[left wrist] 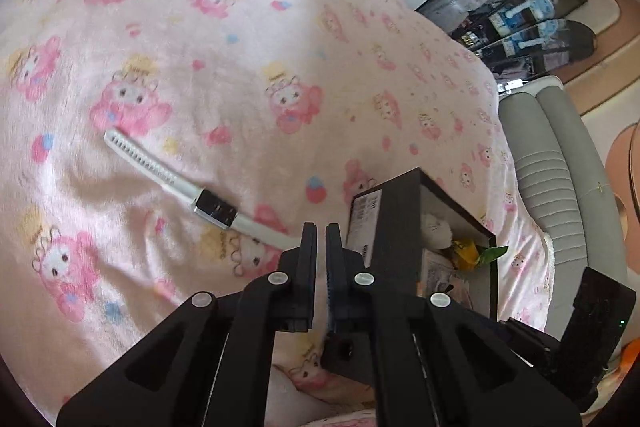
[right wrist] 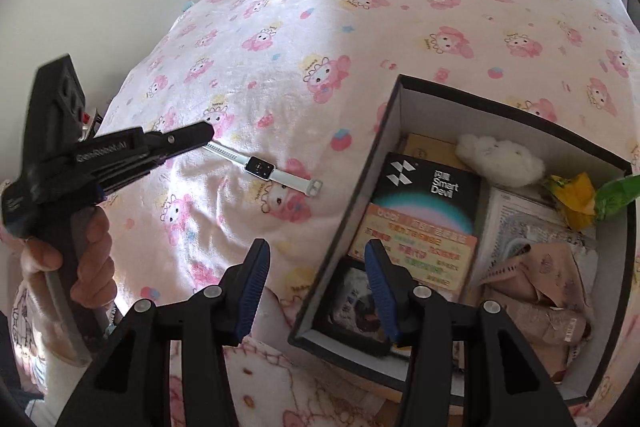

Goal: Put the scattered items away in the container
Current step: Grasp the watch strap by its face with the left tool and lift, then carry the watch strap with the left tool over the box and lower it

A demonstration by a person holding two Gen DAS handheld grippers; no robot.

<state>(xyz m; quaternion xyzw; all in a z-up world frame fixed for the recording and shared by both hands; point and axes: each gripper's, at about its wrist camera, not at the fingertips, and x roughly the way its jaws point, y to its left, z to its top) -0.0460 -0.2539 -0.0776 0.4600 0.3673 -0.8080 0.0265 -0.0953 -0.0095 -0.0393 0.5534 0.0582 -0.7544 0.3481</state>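
Black claws fill the bottom of both views. In the left wrist view, the left gripper (left wrist: pixel 320 239) has its jaws pressed almost together, and nothing sits between them. It hangs over the pink blanket (left wrist: pixel 208 39). In the right wrist view, the right gripper (right wrist: pixel 316 259) stands open with blue pads, and it holds nothing. One pad is over the blanket and the other is over the edge of the box (right wrist: pixel 390 131).

Only the right wrist view looks down into the box. Inside it, nearest, lies a small dark picture card (right wrist: pixel 356 303). Beside that is a pinkish cloth (right wrist: pixel 548 283). Then comes a black and orange packet (right wrist: pixel 424 219) and a pale printed packet (right wrist: pixel 516 219). At the far end sit a fluffy white toy (right wrist: pixel 500 157) and a yellow and green thing (right wrist: pixel 580 197). The left wrist view shows only the box's dark side and a peek of the toy.

Out on the blanket, just beyond the left claw, lies the white watch (left wrist: pixel 188 183). It lies flat, with its strap stretched out, well apart from the box. The right wrist view also shows a hand (right wrist: pixel 80 259) holding the left gripper's handle. Only the left wrist view shows a grey chair (left wrist: pixel 560 167) past the bed.
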